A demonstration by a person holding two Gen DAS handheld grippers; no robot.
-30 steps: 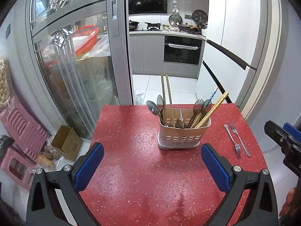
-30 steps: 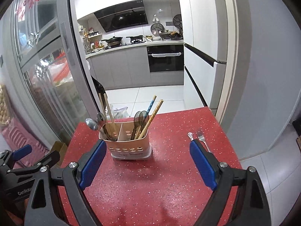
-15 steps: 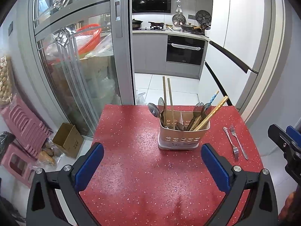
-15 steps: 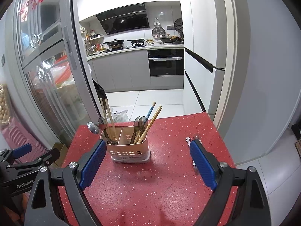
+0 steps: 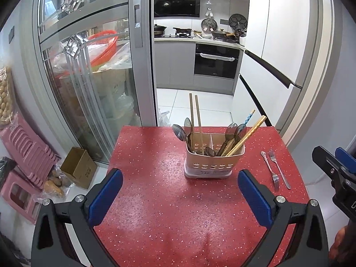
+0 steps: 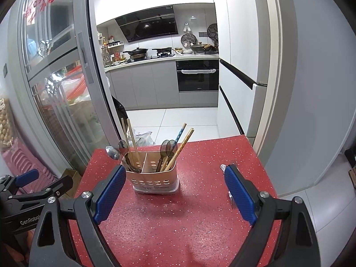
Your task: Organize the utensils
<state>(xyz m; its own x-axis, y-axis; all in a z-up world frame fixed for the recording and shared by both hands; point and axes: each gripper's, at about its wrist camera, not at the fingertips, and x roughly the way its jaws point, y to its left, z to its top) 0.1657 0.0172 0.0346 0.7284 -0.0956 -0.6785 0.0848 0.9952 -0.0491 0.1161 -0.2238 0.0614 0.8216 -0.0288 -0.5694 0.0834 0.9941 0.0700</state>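
A beige utensil holder [image 5: 214, 164] [image 6: 154, 179] stands on the red speckled table [image 5: 155, 195] [image 6: 178, 222], split into two compartments with chopsticks and spoons in each. Two metal forks [image 5: 274, 169] lie flat on the table to its right. In the right wrist view they are mostly hidden behind the right finger, only the fork ends [image 6: 223, 167] showing. My left gripper [image 5: 180, 185] hovers open before the holder, nothing between its blue pads. My right gripper [image 6: 174, 183] is also open and empty, with the holder seen between its fingers, farther off.
A sliding glass door [image 5: 93, 71] stands left of the table, a white fridge [image 5: 278, 51] to the right, the kitchen beyond. On the floor at left are a cardboard box [image 5: 77, 166] and pink stools [image 5: 24, 155]. The other gripper shows at each view's edge.
Both views have tilted up a little, so the table and holder sit slightly lower in frame. Nothing on the table has moved and both grippers stay open.
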